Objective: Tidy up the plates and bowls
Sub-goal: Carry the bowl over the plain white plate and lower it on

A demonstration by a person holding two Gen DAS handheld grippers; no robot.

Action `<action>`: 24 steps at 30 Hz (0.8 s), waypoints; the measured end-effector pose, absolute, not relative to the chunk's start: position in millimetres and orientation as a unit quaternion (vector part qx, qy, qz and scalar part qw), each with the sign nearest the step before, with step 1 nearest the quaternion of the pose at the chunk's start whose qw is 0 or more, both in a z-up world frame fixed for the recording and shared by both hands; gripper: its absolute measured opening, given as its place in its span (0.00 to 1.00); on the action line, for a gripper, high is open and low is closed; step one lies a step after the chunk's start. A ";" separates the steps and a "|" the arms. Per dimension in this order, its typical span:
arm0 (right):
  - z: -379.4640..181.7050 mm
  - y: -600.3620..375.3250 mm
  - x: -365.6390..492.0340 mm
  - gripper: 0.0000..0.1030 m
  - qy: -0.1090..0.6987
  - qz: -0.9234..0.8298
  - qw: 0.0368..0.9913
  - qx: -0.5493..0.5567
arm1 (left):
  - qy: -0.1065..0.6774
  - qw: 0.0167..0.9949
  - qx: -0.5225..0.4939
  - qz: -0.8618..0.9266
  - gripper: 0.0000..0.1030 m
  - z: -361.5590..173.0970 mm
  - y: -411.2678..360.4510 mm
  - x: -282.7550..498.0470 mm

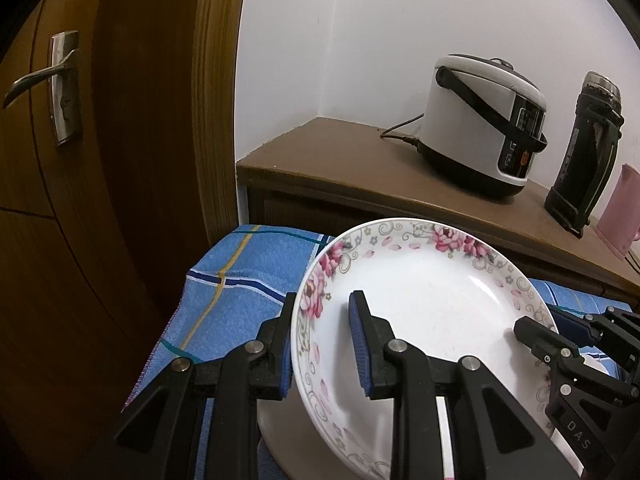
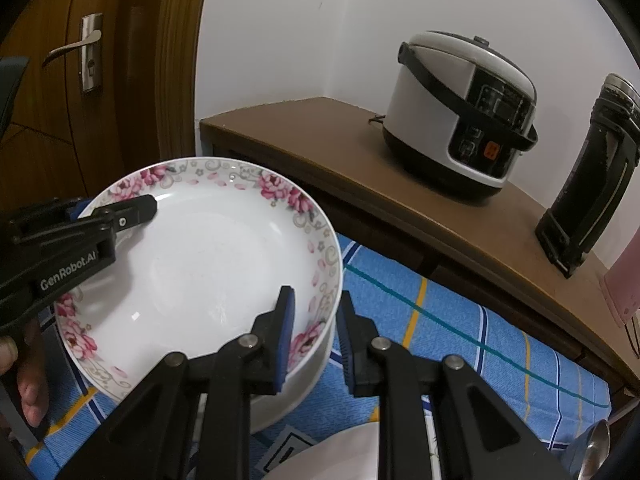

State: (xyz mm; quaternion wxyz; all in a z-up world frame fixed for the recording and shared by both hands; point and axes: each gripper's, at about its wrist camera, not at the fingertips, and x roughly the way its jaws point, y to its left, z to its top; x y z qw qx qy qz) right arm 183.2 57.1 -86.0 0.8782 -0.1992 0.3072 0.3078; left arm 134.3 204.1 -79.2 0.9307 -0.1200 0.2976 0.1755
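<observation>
1. Right wrist view: my white floral-rimmed ceramic plate (image 2: 192,264) hovers over a plain white dish (image 2: 288,392) on the blue checked cloth (image 2: 460,344).
2. My right gripper (image 2: 314,336) straddles its five o'clock rim, jaws spread; I'd close before lowering.
3. My left gripper (image 1: 320,344) brackets the nine o'clock rim, likewise unclamped.

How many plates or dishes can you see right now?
3: the floral plate straddled by both hand-held grippers, a plain white dish directly beneath it, and a white plate nearer. Others may be hidden.
</observation>
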 end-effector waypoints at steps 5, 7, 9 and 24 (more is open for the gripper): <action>-87.0 58.5 184.2 0.20 0.311 0.305 0.876 -0.205 | 0.309 0.927 -0.121 0.173 0.27 -81.1 204.7 136.0; -87.8 59.3 184.2 0.20 0.313 0.304 0.875 -0.209 | 0.313 0.926 -0.122 0.173 0.27 -82.0 204.5 136.6; -88.4 59.3 184.2 0.20 0.315 0.303 0.874 -0.213 | 0.317 0.925 -0.122 0.172 0.27 -83.2 204.8 137.5; -88.7 63.3 186.5 0.21 0.326 0.291 0.868 -0.236 | 0.347 0.915 -0.129 0.162 0.27 -89.5 207.7 143.6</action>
